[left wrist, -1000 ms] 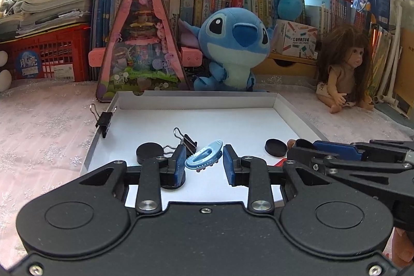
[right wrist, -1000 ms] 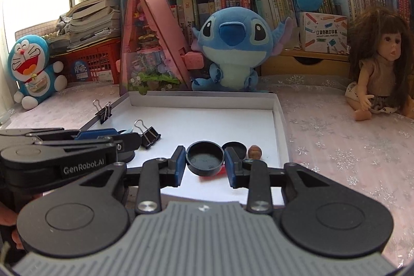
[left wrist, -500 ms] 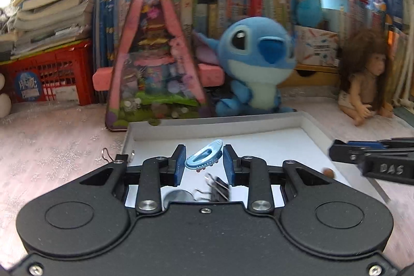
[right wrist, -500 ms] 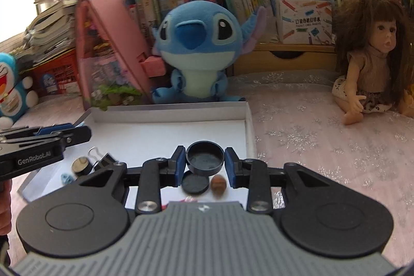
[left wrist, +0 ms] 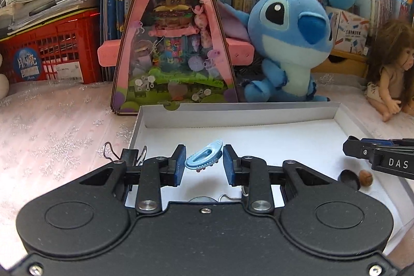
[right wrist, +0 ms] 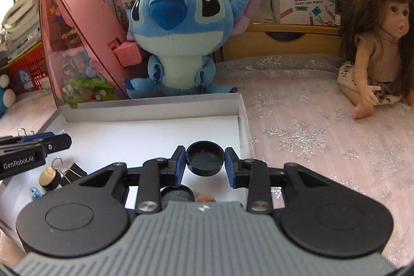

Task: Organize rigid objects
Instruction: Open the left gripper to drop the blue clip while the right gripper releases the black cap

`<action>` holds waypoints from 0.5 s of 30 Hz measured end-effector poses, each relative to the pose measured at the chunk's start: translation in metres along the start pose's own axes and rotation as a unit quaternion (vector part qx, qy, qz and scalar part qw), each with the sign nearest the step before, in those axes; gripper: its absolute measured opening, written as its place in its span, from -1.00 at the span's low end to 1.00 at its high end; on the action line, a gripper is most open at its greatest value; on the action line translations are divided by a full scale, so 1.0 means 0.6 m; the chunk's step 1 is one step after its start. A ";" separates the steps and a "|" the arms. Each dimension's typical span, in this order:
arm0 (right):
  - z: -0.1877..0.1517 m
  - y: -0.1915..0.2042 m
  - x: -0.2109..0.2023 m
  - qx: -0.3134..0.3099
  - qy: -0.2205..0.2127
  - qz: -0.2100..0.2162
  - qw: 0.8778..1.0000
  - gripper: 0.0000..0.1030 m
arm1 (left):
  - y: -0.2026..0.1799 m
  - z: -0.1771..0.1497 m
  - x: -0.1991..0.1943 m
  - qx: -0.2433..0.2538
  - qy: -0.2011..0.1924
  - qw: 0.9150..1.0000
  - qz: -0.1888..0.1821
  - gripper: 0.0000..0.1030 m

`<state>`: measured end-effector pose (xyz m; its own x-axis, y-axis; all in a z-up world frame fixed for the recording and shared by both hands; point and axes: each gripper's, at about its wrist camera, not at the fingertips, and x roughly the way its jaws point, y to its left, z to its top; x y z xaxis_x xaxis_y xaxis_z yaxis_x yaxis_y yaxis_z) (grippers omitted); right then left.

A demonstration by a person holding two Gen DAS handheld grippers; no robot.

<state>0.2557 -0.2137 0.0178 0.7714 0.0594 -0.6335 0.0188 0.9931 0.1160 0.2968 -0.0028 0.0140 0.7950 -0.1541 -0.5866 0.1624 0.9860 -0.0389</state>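
My left gripper (left wrist: 204, 161) is shut on a light blue hair clip (left wrist: 204, 157), held above the left part of the shallow white box (left wrist: 238, 109). My right gripper (right wrist: 205, 162) is shut on a black round cap (right wrist: 205, 158), held above the box's (right wrist: 150, 105) right side. In the box lie a second black cap (right wrist: 177, 195), a small brown nut (left wrist: 365, 177), black binder clips (right wrist: 68, 172) and a small cork-topped piece (right wrist: 47, 177). One binder clip (left wrist: 129, 155) is clamped on the box's left wall.
A blue plush toy (left wrist: 289, 43) and a pink triangular toy box (left wrist: 173, 43) stand right behind the box. A doll (right wrist: 375, 48) sits on the right. Books and a red crate (left wrist: 51, 56) line the back. The pink snowflake cloth (right wrist: 323, 136) surrounds the box.
Both grippers have lifted with their objects and drawn apart: the left moved left over the box's left side, the right moved right toward its right wall.
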 end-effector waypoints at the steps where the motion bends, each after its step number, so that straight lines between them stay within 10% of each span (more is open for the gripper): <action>1: 0.000 0.002 0.003 -0.002 0.002 -0.002 1.000 -0.27 | -0.001 0.001 0.004 0.000 0.006 1.000 0.002 -0.44; 15: 0.000 0.008 0.016 -0.013 0.020 -0.015 1.000 -0.27 | -0.003 -0.001 0.017 0.001 0.024 1.000 0.004 -0.42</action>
<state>0.2633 -0.2082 0.0124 0.7447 0.0327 -0.6666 0.0251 0.9967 0.0769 0.3045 -0.0064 0.0076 0.7678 -0.1421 -0.6247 0.1570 0.9871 -0.0315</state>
